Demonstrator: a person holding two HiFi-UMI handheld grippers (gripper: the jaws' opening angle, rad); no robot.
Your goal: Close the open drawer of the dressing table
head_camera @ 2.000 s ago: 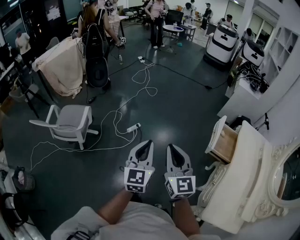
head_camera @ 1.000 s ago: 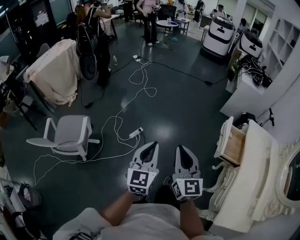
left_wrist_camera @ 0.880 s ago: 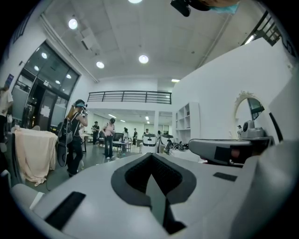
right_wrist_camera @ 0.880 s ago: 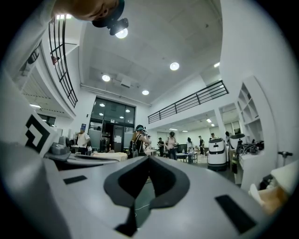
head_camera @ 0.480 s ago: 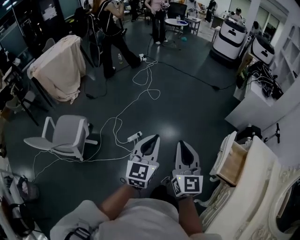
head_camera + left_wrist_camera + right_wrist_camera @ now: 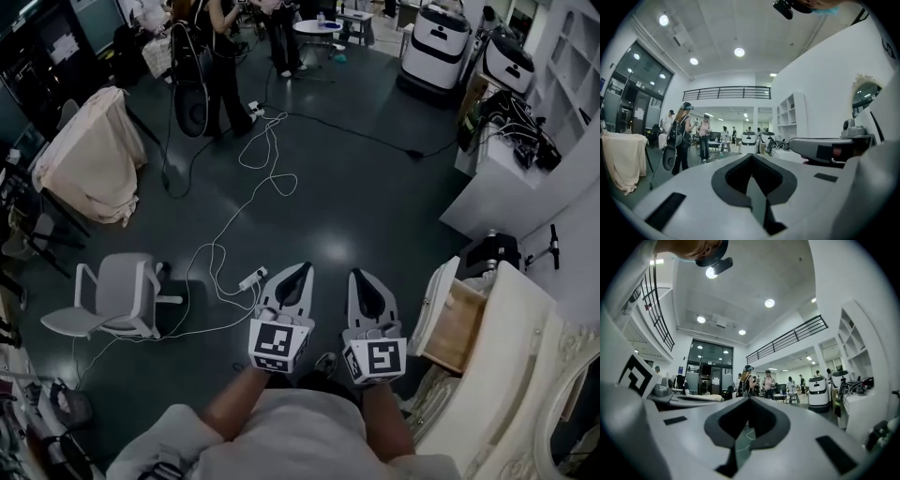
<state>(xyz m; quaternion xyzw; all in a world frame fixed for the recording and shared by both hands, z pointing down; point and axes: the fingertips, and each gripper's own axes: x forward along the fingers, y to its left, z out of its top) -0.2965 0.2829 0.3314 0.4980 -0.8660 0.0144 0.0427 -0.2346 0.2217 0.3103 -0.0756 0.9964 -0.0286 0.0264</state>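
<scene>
The cream dressing table (image 6: 511, 375) stands at the lower right of the head view. Its wooden drawer (image 6: 452, 323) is pulled out toward the floor, with its white front panel (image 6: 427, 302) facing my grippers. My left gripper (image 6: 303, 270) and right gripper (image 6: 357, 276) are held side by side, level, just left of the drawer and not touching it. Both are shut with nothing between the jaws. The left gripper (image 6: 752, 158) and the right gripper (image 6: 749, 400) look out over the room in their own views; the drawer is in neither.
A grey chair (image 6: 114, 295) stands at the left. White cables (image 6: 230, 234) and a power strip (image 6: 251, 278) lie on the dark floor ahead. A cloth-draped stand (image 6: 84, 155), people (image 6: 211, 56) and white robots (image 6: 436, 42) are farther off. A white desk (image 6: 511, 187) is at right.
The person has walked forward across the floor, carrying both shut grippers along. The chair has slid left and lower in the head view, and the people at the back are nearer.
</scene>
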